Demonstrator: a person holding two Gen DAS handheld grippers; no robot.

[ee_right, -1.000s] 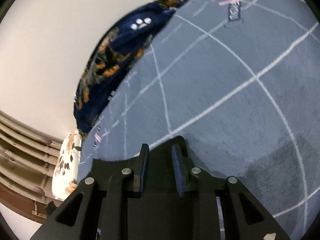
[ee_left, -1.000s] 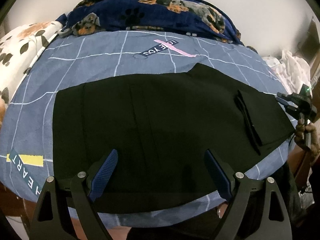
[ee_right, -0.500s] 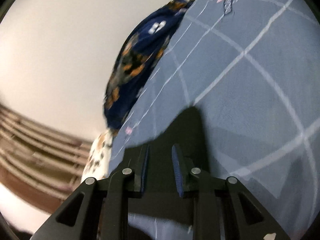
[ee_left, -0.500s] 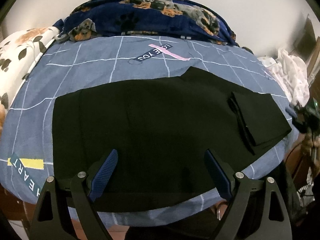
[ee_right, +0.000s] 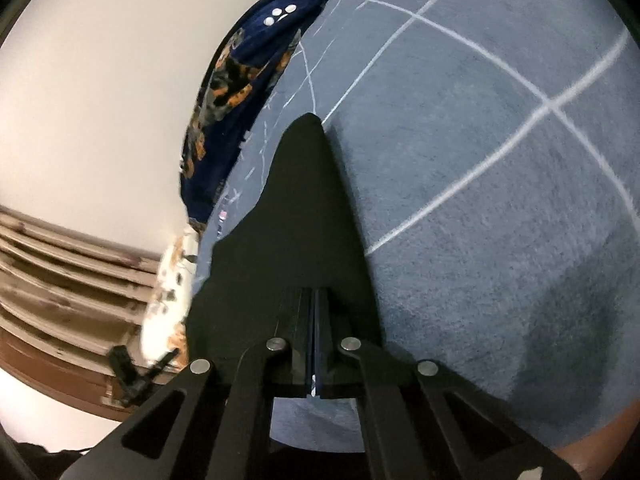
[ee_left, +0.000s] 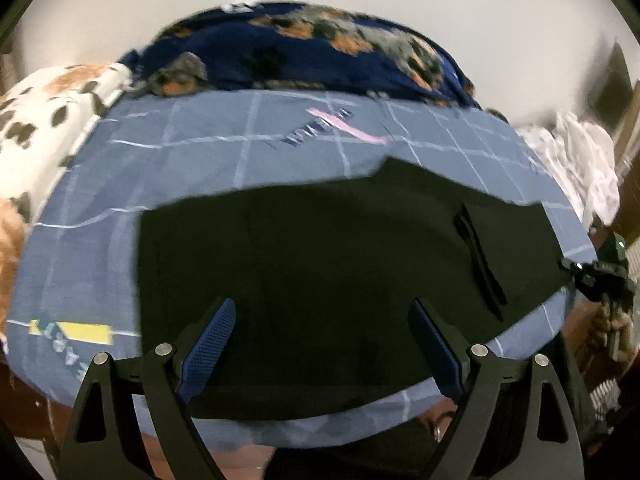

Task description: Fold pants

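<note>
- Black fabric fills the space in front of your left gripper [ee_left: 322, 344]: the pants [ee_left: 320, 280] lie spread flat on the blue bed sheet [ee_left: 200, 160] with pale grid lines.
- Your left jaws stand wide apart, and nothing is between them. The two blue pads [ee_left: 210, 346] hang over the near part of the pants; the picture does not show if they touch the cloth.
- To the right of the left jaws, one end of the pants is already folded back on itself, and its edge makes a dark ridge across the fabric.
- Beyond that folded end, at the right border of the bed, you see your right gripper [ee_left: 600, 276] and the hand [ee_left: 616, 320] that holds it.
- In the right wrist view, the jaws of the right gripper [ee_right: 314, 304] are closing and are almost together. The black cloth [ee_right: 304, 208] goes between them, and they pinch it.
- From the right jaws the cloth rises forward in a narrow point, lifted above the sheet [ee_right: 480, 160].
- Ahead of both jaws, at the far side of the bed, a dark blue blanket [ee_left: 320, 52] with orange and grey animal prints lies along the white wall [ee_left: 120, 8].
- To the left of the left jaws there is a white cover [ee_left: 48, 120] with brown spots, and on the sheet a yellow label [ee_left: 84, 332].
- Far to the right of the left jaws, white crumpled cloth [ee_left: 580, 168] lies beside the bed.
</note>
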